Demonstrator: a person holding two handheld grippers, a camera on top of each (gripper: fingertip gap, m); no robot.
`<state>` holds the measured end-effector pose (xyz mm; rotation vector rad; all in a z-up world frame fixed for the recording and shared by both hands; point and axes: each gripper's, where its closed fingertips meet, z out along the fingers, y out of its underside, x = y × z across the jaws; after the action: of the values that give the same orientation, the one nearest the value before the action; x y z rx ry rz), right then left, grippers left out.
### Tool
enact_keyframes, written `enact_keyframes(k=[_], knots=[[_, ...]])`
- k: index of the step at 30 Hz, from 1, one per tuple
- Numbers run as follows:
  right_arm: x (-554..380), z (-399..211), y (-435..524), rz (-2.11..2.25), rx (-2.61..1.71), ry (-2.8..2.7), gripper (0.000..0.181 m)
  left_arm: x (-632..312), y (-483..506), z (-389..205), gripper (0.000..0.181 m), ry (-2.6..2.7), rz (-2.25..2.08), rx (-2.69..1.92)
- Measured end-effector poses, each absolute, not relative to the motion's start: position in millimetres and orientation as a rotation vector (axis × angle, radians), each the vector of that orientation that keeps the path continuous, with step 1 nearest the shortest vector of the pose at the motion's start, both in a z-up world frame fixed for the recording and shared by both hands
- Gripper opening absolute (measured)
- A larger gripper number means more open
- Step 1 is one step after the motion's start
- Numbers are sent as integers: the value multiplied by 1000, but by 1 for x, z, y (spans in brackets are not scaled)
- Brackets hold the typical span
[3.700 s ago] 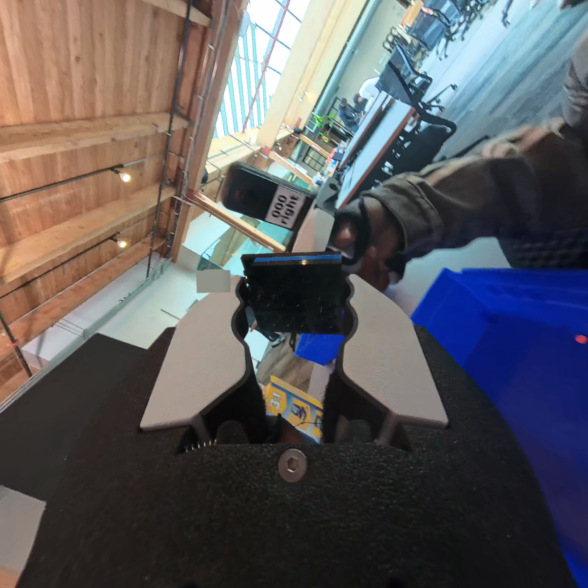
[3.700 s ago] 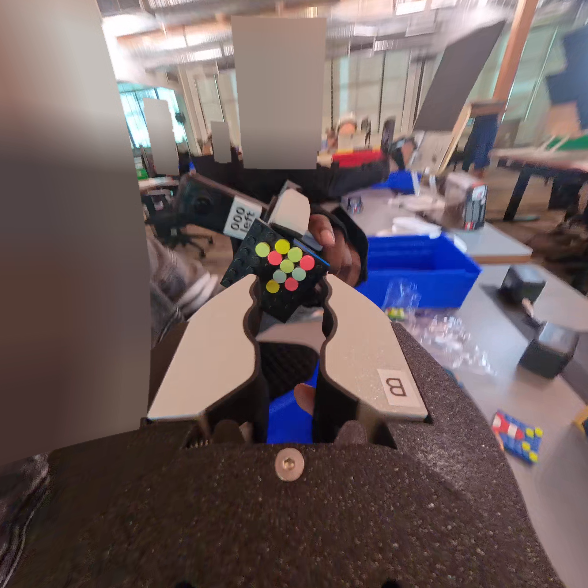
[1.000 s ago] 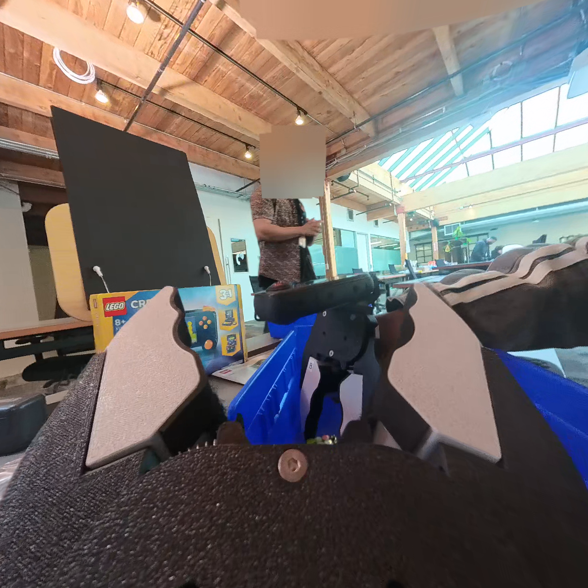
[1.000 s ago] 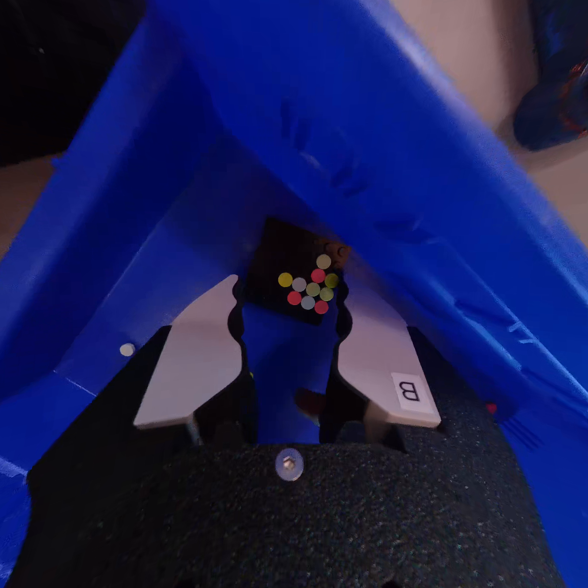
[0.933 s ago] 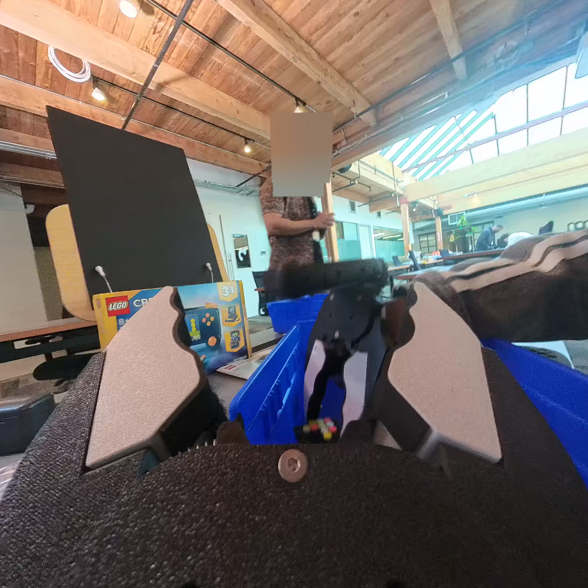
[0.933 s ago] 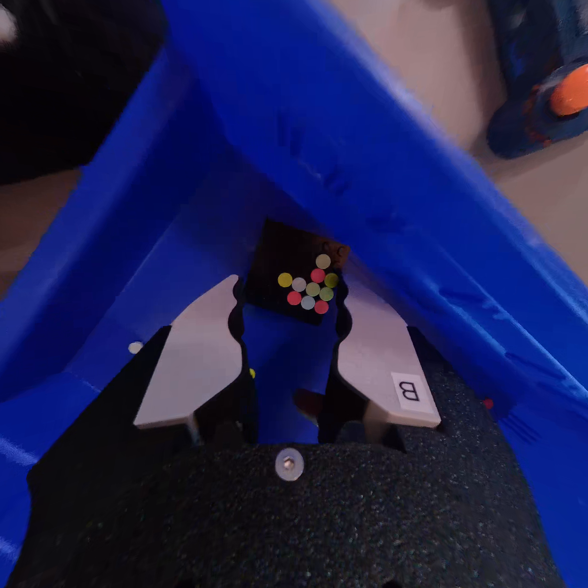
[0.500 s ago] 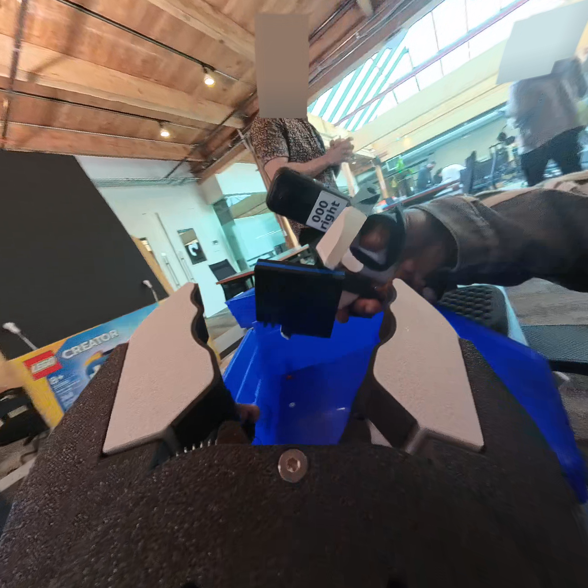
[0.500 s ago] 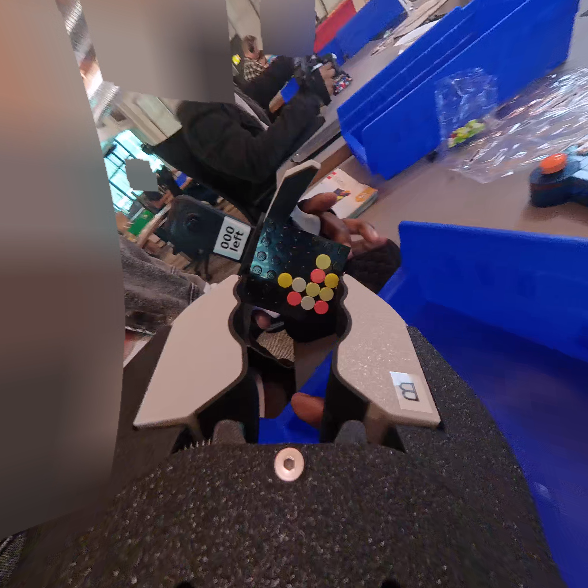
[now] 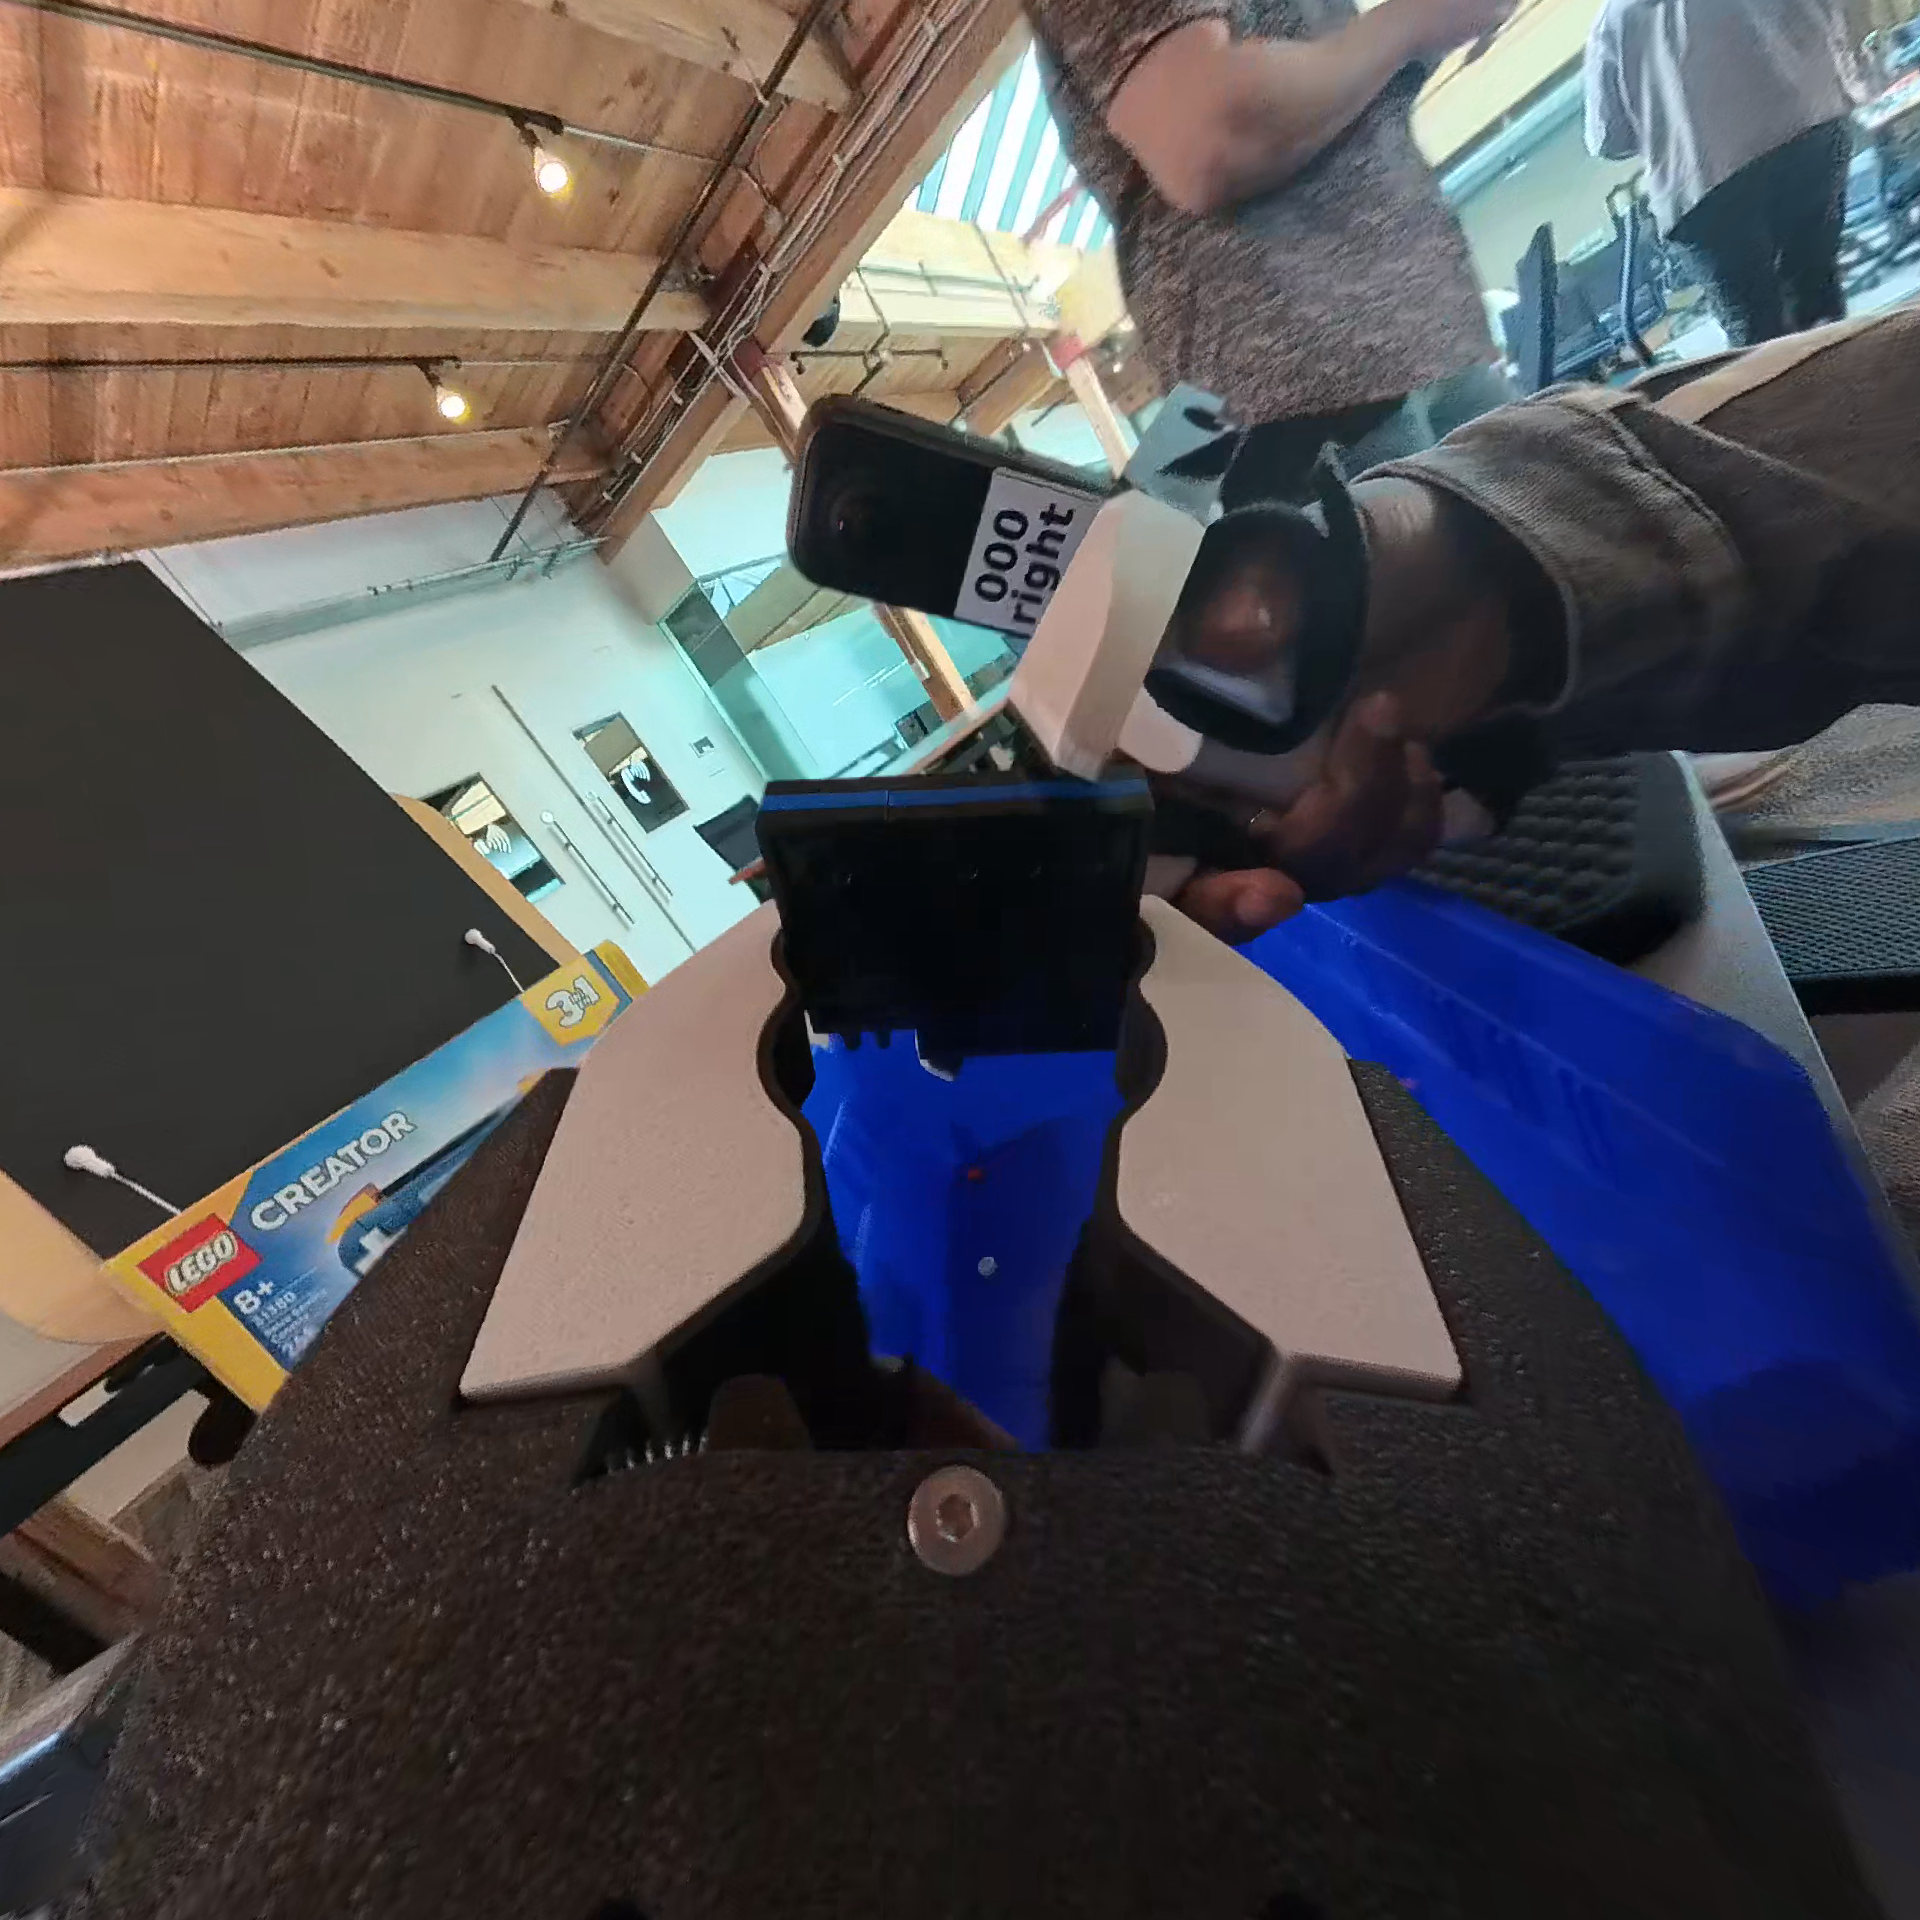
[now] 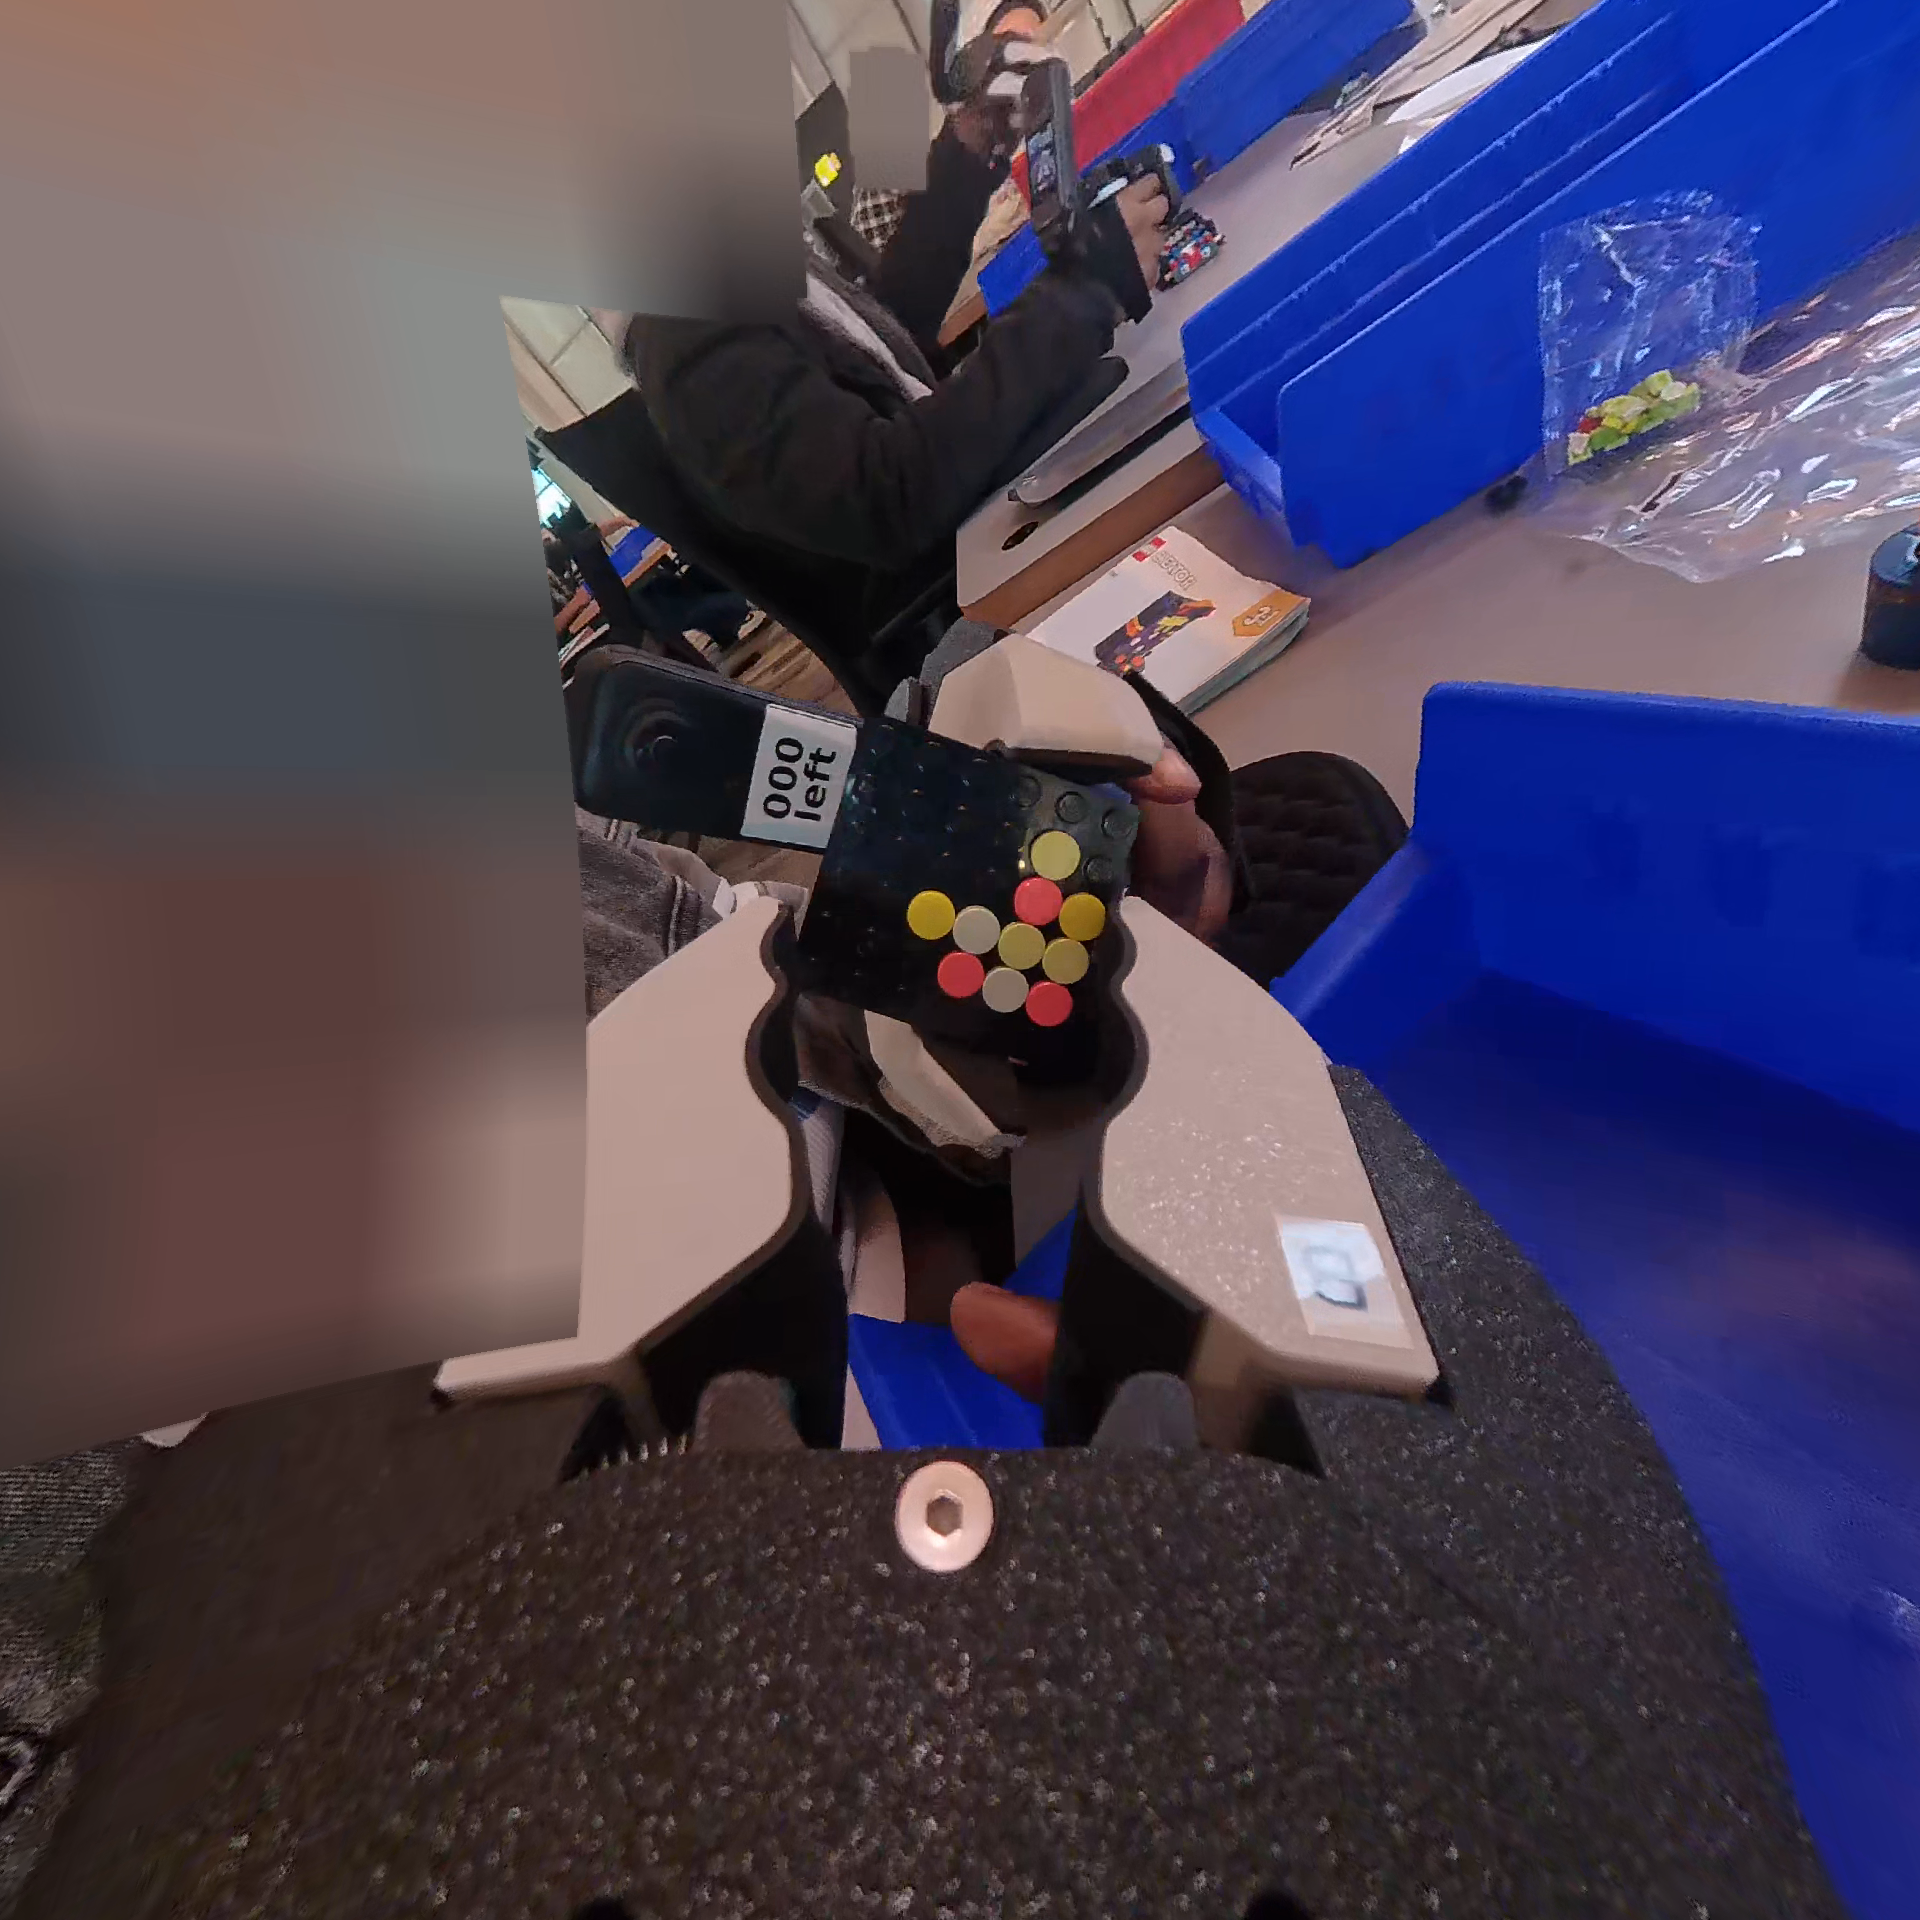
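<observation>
A small white sticker sits on the near finger of the right gripper; its mark is too blurred to read. This gripper's jaws are partly closed, pinching the side edges of a black studded square building plate that is held in the air between the two grippers. Nine round flat tiles in yellow, red and pale grey cluster on its studded face.

The left gripper has narrowed since half a second ago, when its fingers stood spread wide with the plate clear of them. Now they press on the plate's two other edges, and its own camera sees the dark underside with a blue strip along the top. The plate has also come closer to that camera.

Below lies a blue plastic storage bin, well under the plate. Each gripper's black camera housing carries a white printed label, the other seen from the right wrist view.

Farther off, a yellow-and-blue cardboard toy box with a brand logo and printed lettering leans at the left. A printed instruction booklet lies on the grey tabletop, and a crumpled clear plastic bag holding green pieces rests beyond it against more blue bins.
</observation>
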<state>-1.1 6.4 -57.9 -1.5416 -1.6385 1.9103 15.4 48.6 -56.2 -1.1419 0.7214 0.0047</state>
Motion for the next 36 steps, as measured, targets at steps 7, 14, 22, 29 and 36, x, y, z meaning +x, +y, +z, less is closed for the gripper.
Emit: enact_keyframes(k=[7, 14, 22, 29, 36], knots=[[-1, -58, 9, 1867, -1517, -1585, 59, 16, 50, -56, 56, 730, 49, -1167], [-2, -59, 12, 1825, -1545, -1570, 56, 18, 44, -43, 58, 727, 90, -1079], [-2, -60, 9, 1816, -1534, -1578, 58, 17, 45, -45, 60, 730, 96, -1061], [-4, -62, 9, 1824, -1544, -1563, 58, 16, 45, -47, 57, 716, 47, -1089], [-3, -62, 8, 1830, -1539, -1567, 59, 16, 44, -46, 59, 728, 94, -1071]])
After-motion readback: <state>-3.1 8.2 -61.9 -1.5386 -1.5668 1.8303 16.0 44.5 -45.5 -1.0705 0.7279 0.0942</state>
